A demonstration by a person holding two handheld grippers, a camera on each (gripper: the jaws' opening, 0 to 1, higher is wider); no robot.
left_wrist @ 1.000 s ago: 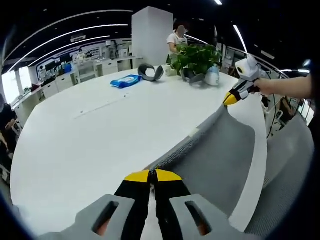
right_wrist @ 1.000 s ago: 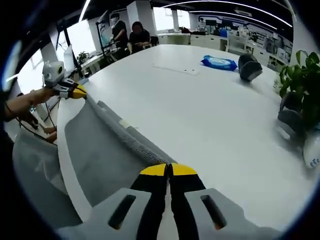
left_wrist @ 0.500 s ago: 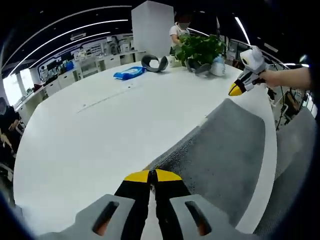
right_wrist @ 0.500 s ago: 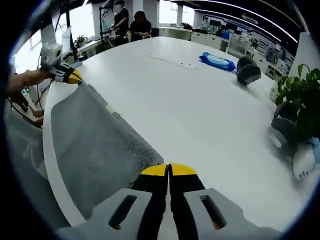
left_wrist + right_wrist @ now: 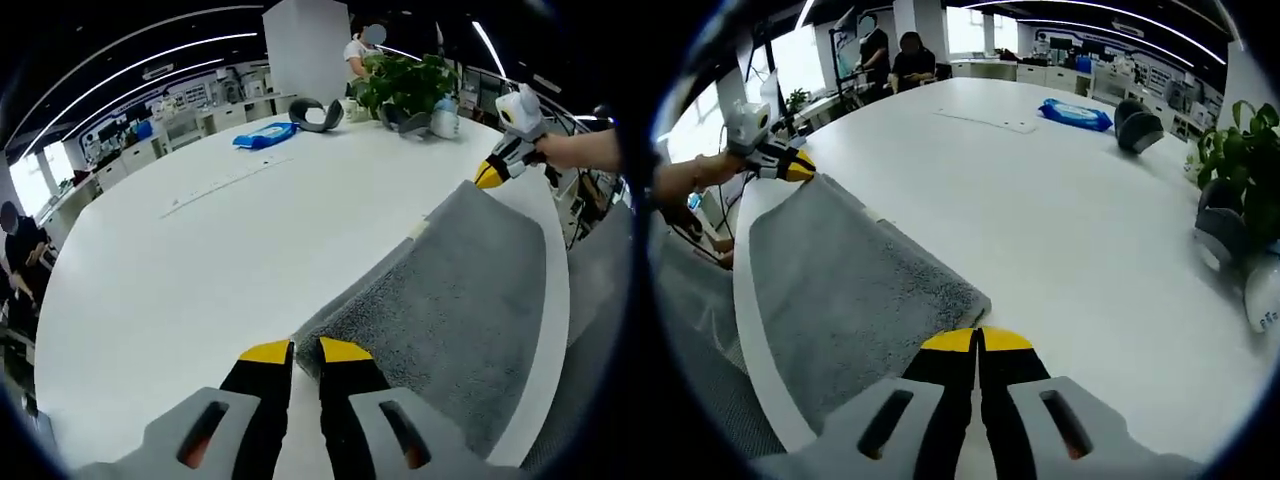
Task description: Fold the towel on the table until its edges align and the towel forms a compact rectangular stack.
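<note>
Towel lay flat on table near edge, at 2 o'clock from my left gripper, jaws slightly apart, empty. Right gripper pinched closed, holding nothing. Next fold: I'd grab both corners evenly, match edges.

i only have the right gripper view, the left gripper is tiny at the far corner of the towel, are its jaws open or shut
Observer: Open. In the left gripper view the left gripper has its jaws apart, with a corner of the towel lying in the gap.
Operator: how does my gripper look from over there
Observer: The right gripper has its yellow tip at the towel's far corner. I cannot tell whether it pinches cloth.
Operator: anything behind the plant
Observer: A person in a white top stands behind the plant, beside a white pillar.
</note>
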